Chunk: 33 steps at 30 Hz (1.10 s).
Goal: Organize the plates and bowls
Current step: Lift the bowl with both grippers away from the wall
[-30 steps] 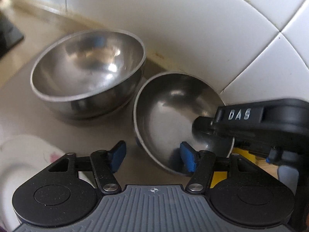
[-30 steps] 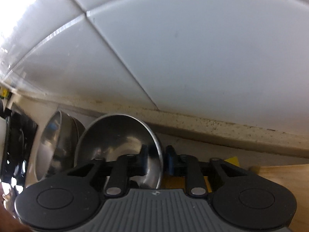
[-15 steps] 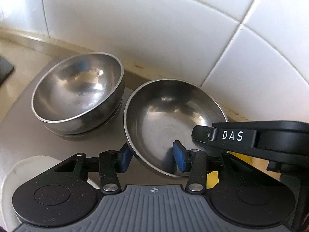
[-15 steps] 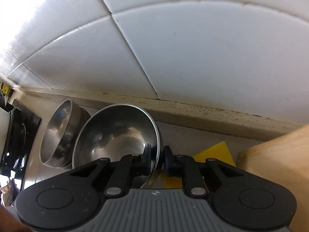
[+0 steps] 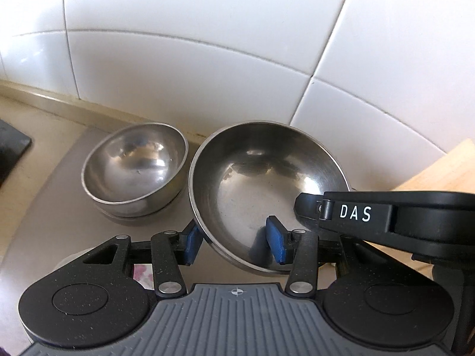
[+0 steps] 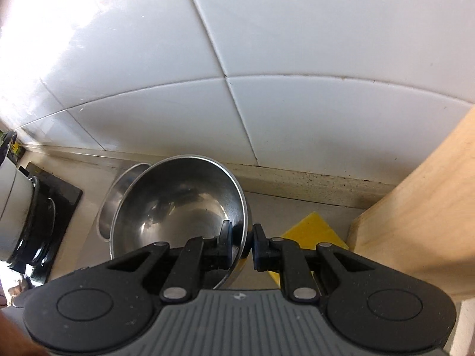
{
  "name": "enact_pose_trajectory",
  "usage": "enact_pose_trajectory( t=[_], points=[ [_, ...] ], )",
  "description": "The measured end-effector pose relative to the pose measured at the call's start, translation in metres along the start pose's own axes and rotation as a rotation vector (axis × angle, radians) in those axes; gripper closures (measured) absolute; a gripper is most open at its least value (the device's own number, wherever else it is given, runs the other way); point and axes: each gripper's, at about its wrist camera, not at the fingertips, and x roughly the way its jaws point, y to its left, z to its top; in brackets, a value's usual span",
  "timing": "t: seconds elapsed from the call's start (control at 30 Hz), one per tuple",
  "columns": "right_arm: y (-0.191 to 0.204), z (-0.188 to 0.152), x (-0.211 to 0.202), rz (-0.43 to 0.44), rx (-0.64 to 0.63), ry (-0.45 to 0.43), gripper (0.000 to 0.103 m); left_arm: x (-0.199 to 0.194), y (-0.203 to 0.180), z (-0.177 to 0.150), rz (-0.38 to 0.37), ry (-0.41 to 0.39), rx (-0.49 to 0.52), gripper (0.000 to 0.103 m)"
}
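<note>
We hold one steel bowl (image 5: 267, 178) between both grippers, tilted and lifted clear of the counter (image 5: 44, 207). Our right gripper (image 6: 240, 244) is clamped tight on the bowl's right wall, one pad inside and one outside the rim. Our left gripper (image 5: 234, 241) straddles the near rim, its blue pads (image 5: 274, 244) set one inside the bowl and one outside; its jaws have just been closing, and we cannot tell whether both pads press the metal. The only writing we can read is "DAS" in white on the right gripper's black body, seen in the left view. Just left of the held bowl a stack of bowls (image 5: 135, 169) sits on the counter against the white tiles (image 5: 207, 59). A yellow sponge (image 6: 311, 228) lies beside a wooden block (image 6: 421, 222).
</note>
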Motion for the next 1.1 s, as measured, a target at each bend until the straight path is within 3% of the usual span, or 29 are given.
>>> enact_pose_trajectory(
  t=[0.5,1.1],
  points=[
    [0.055,-0.042,-0.043,-0.096,-0.095,-0.067,0.103,-0.040,0.031,-0.027,-0.024,-0.052,0.081,0.055],
    [0.111,-0.085,-0.058,-0.069,-0.195,-0.081,0.103,-0.090,0.073,-0.059,0.022,-0.091,0.119,0.054]
  ],
)
